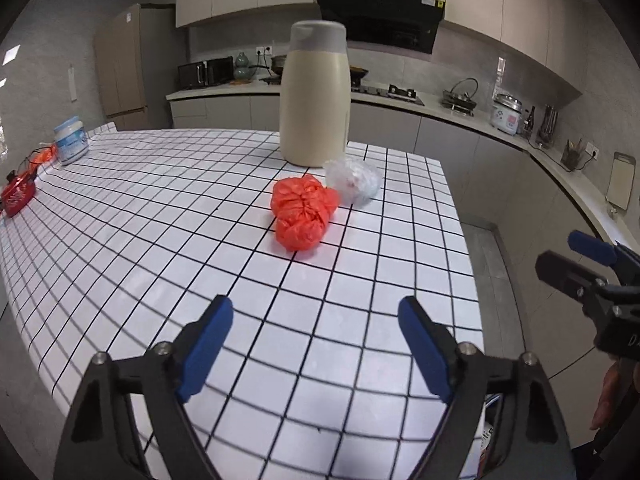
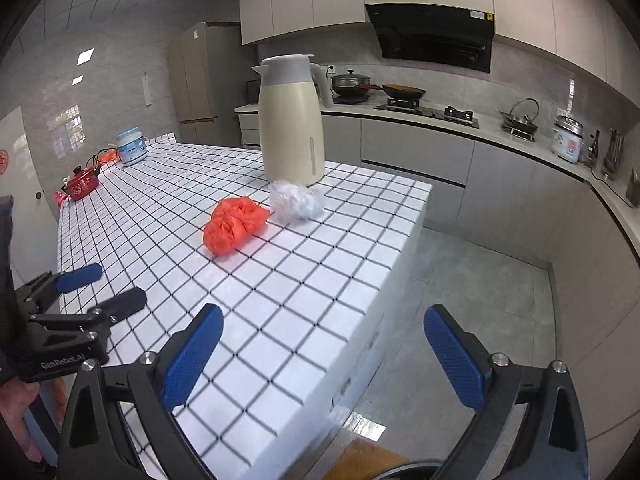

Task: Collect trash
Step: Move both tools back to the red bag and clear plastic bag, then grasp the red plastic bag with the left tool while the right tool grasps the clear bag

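My left gripper (image 1: pixel 316 344) hung closest to the lens, its blue pads spread wide over the checked worktop (image 1: pixel 160 216) with nothing between them. My right gripper (image 2: pixel 324 356) was just as wide and just as empty, held over the worktop's near corner, half of it above the floor. Ahead of both lay the trash: a crumpled orange bag (image 1: pixel 302 212) on the cloth, with a wad of clear plastic (image 1: pixel 354 182) touching its far side. Right behind those stood a cream thermos jug (image 1: pixel 315 96) (grey lid, upright). Well apart, along the worktop's far left edge, sat a white tub (image 1: pixel 71 140) and a small red kettle (image 2: pixel 81 182).
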